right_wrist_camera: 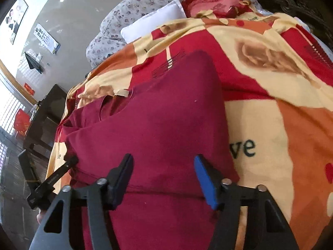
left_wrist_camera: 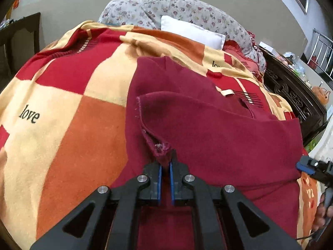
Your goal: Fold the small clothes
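Note:
A dark maroon garment [left_wrist_camera: 208, 125] [right_wrist_camera: 156, 114] lies spread on a checked red, orange and cream blanket [left_wrist_camera: 62, 104] [right_wrist_camera: 270, 125] printed with "love". My left gripper [left_wrist_camera: 165, 166] is shut on a frayed hem corner of the garment, which stands up as a small peak between the blue pads. My right gripper [right_wrist_camera: 164, 164] is open over the garment's near edge, with cloth under the gap and neither pad pressing on it. In the left wrist view the right gripper [left_wrist_camera: 308, 166] shows at the far right edge. In the right wrist view the left gripper [right_wrist_camera: 52, 179] shows at the lower left.
Floral pillows [left_wrist_camera: 187, 6] [right_wrist_camera: 135, 4] and a white pillow [left_wrist_camera: 193, 31] [right_wrist_camera: 154, 20] lie at the far end of the bed. Dark carved wooden furniture [left_wrist_camera: 291, 91] [right_wrist_camera: 45, 114] stands beside the bed. A person's hand [left_wrist_camera: 320, 214] is at the right edge.

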Motion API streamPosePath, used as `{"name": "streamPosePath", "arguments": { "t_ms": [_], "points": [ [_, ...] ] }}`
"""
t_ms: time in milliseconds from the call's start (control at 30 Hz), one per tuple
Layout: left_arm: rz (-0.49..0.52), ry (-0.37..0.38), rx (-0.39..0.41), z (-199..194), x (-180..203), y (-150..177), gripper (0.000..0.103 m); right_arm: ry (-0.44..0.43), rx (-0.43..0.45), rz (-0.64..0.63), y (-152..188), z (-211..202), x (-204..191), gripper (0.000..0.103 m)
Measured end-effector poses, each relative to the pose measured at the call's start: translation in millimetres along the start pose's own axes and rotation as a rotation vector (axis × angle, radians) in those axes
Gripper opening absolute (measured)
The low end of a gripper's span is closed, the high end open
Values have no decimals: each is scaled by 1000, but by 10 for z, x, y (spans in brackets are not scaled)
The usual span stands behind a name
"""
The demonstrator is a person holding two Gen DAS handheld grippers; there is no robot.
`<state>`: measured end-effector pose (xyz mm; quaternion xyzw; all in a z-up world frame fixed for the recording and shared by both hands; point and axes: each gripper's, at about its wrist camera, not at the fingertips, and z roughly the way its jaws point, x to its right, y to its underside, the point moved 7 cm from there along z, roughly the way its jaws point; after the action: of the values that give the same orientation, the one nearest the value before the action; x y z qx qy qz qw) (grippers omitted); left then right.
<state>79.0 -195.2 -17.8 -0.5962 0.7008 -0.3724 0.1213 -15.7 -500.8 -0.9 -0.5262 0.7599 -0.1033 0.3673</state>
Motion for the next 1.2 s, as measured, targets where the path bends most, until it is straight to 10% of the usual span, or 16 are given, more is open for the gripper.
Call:
{"name": "streamPosePath", "arguments": {
  "t_ms": [400,767,967,1200],
  "points": [
    [23,-10,-3,17,71,63,32,144,1,-81,-401,240,137,64],
    [97,-41,14,25,211,92,57,273,-44,-180,62,4,148,75],
    [121,-89,31,-140,235,124,80,204,-51,-103,115,-73,294,77],
    [74,-78,46,-376,155,158,81,130,2,-132,307,-548,27,78]
  ]
}}
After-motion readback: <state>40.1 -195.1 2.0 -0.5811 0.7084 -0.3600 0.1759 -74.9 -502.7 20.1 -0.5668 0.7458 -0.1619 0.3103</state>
